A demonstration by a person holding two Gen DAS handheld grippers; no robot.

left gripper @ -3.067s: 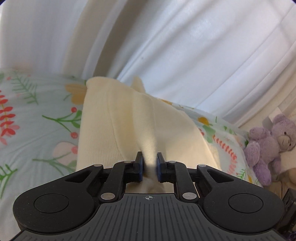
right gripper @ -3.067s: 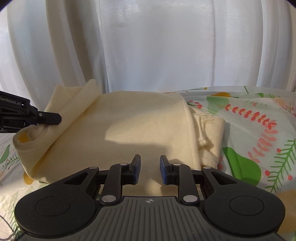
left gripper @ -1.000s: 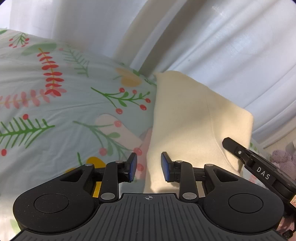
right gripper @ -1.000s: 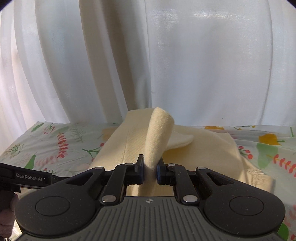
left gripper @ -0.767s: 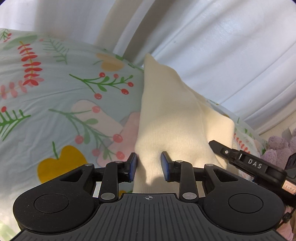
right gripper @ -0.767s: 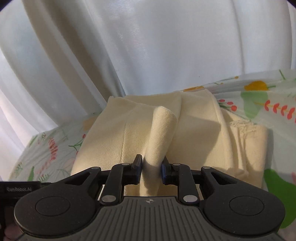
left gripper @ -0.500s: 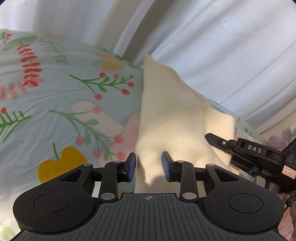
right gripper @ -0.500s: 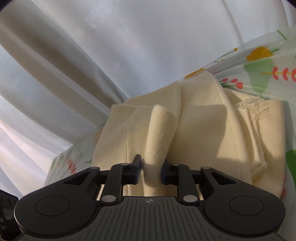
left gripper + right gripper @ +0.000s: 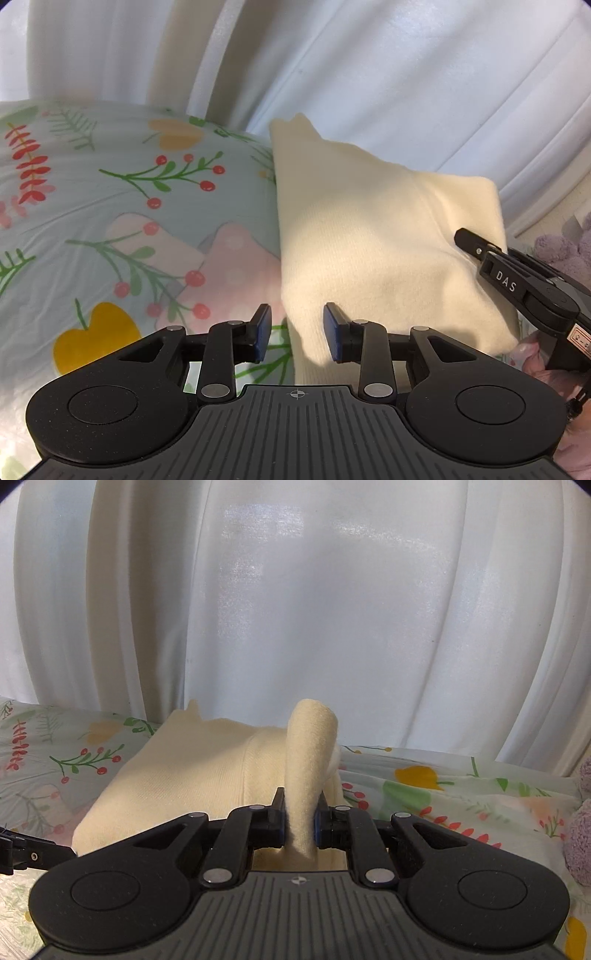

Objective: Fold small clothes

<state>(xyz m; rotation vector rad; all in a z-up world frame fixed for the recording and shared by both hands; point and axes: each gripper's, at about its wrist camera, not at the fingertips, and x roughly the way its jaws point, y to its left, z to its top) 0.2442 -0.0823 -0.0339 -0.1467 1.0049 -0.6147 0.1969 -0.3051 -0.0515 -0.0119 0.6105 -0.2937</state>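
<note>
White curtains (image 9: 332,609) hang behind the floral bedsheet (image 9: 110,206), where the cream garment (image 9: 373,240) lies folded near its back edge, the right gripper (image 9: 300,821) pinching a raised fold while the left gripper (image 9: 297,330) hovers spread at the garment's near corner.

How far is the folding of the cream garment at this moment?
Done, by its look: the cream garment lies on the floral sheet as a compact, layered rectangle. In hand: the right gripper is shut on a raised flap of it, while the left gripper is open at the near edge, holding nothing. Left: laying that flap down flat and letting go.
</note>
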